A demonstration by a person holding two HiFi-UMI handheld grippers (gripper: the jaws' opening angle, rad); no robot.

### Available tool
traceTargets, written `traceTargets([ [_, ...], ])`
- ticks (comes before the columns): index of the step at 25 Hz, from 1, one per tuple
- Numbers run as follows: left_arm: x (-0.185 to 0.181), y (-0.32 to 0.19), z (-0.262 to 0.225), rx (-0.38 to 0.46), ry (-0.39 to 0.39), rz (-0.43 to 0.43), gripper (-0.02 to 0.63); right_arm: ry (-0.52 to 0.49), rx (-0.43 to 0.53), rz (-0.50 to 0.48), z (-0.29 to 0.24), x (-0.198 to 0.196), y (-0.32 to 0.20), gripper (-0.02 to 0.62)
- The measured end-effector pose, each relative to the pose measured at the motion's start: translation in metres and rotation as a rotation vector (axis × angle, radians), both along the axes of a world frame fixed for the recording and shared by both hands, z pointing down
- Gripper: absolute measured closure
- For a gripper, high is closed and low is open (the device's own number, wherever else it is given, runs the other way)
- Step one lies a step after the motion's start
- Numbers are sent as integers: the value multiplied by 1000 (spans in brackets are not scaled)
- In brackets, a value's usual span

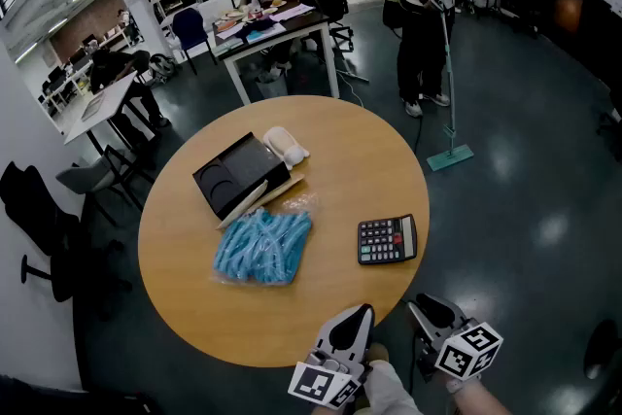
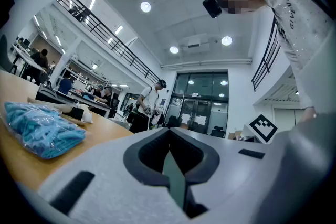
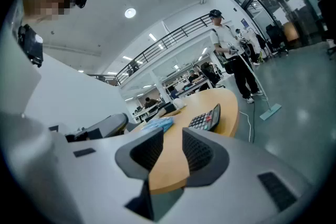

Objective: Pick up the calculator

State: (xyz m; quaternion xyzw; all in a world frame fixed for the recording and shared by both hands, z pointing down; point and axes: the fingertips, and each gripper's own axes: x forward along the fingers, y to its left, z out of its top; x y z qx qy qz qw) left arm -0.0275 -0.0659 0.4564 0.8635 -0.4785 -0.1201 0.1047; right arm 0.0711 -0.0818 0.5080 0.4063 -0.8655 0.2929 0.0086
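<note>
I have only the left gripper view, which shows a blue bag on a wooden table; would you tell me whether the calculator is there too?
Observer: Yes, a black rectangular calculator lies flat on the round wooden table, near its right edge in the head view.
Operator: Thank you; is it touching the blue bag?
Observer: No, bare wood separates it from the crumpled blue plastic bag to its left.
Operator: Is the right gripper on it yet?
Observer: No, the right gripper is open and empty, short of the calculator.
</note>
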Motion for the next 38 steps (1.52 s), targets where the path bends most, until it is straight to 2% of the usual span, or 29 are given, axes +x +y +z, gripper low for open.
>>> traceTargets([
  [7,2,-48,37,-26,-4,-13,598,-71,-66,87,39,3,-77,457],
  [12,8,-65,52,-36,11,-17,598,-124,-138,155,66,15,-114,426],
  [19,13,-68,58,-44,40,-6,598,-242,-226,191,82,12,-159,397],
  [21,12,-64,61,-58,47,-7,598,-257,-278,189,89,8,-166,398],
  [25,3,-57,67,-80,63,-31,598,-209,-331,128,94,-1,-170,400],
  [27,-4,-54,68,-89,65,-50,598,-245,-363,113,93,-2,-170,404],
  [28,-8,-53,69,-93,64,-57,598,-280,-382,118,94,0,-170,415],
  [31,-16,-51,72,-103,63,-75,598,-349,-420,134,96,6,-174,516],
  [38,-18,-40,72,-123,65,-83,598,-322,-461,28,98,1,-177,517],
])
